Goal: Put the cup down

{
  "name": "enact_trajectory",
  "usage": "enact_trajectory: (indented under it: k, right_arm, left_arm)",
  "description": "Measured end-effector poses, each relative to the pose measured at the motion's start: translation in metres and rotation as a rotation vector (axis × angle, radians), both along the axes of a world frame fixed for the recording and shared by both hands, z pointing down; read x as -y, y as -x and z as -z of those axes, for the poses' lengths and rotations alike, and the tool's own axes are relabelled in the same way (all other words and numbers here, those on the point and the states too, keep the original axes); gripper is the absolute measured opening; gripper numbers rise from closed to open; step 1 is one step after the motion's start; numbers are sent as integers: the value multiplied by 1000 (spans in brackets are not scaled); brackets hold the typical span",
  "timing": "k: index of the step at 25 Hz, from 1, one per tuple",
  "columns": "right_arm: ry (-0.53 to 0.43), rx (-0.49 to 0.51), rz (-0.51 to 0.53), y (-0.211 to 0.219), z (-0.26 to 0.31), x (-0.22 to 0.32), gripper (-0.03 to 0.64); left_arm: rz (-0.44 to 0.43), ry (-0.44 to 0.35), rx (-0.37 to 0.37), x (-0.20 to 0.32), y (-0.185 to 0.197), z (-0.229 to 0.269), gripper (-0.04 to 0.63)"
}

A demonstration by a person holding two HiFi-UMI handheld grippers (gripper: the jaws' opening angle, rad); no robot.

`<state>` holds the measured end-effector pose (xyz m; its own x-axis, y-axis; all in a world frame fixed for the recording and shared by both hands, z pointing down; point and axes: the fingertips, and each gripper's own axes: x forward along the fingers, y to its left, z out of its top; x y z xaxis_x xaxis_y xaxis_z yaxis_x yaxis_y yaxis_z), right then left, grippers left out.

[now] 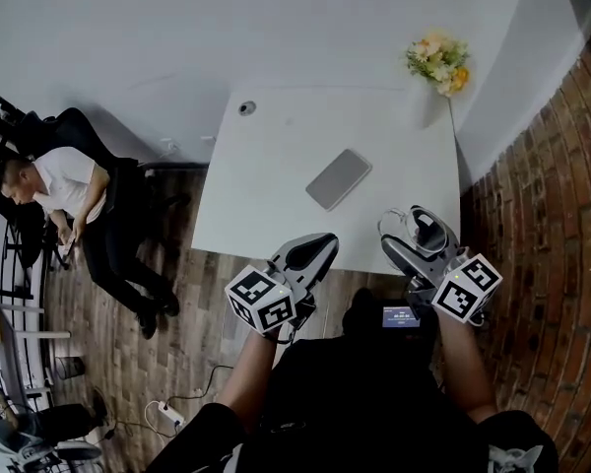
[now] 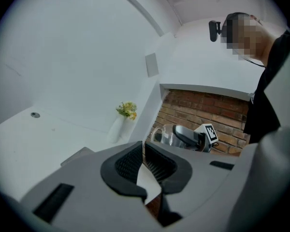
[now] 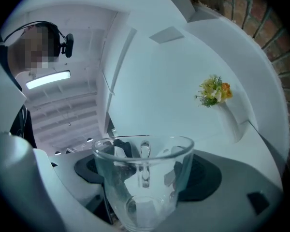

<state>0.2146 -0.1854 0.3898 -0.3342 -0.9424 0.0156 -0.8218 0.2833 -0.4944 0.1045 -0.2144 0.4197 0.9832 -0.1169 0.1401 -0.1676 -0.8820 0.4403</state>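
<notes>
The cup (image 3: 144,178), clear glass, is sitting rim up, clamped between the pads of the right tool (image 1: 419,239), above the white surface (image 1: 276,166) close to its near right corner. Letting go this near the edge, or while tilting, is risking a topple to the floor. The left tool (image 2: 144,164) is hovering clenched on nothing.

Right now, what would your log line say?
left gripper: shut, empty | right gripper: shut on glass cup | place: near edge of table
</notes>
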Motion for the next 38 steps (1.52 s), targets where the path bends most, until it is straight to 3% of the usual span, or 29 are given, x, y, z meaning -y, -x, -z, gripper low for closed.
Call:
enact_trajectory:
  k: [11, 28, 38]
  right_arm:
    - [29, 31, 33, -22, -11, 43, 425]
    - [23, 16, -43, -13, -3, 72, 425]
    - [25, 13, -39, -12, -5, 72, 425]
  left_arm:
    - [19, 49, 8, 40, -26, -7, 9]
    - [-82, 57, -14, 68, -29, -3, 9]
    - [-83, 66, -24, 69, -29, -4, 11]
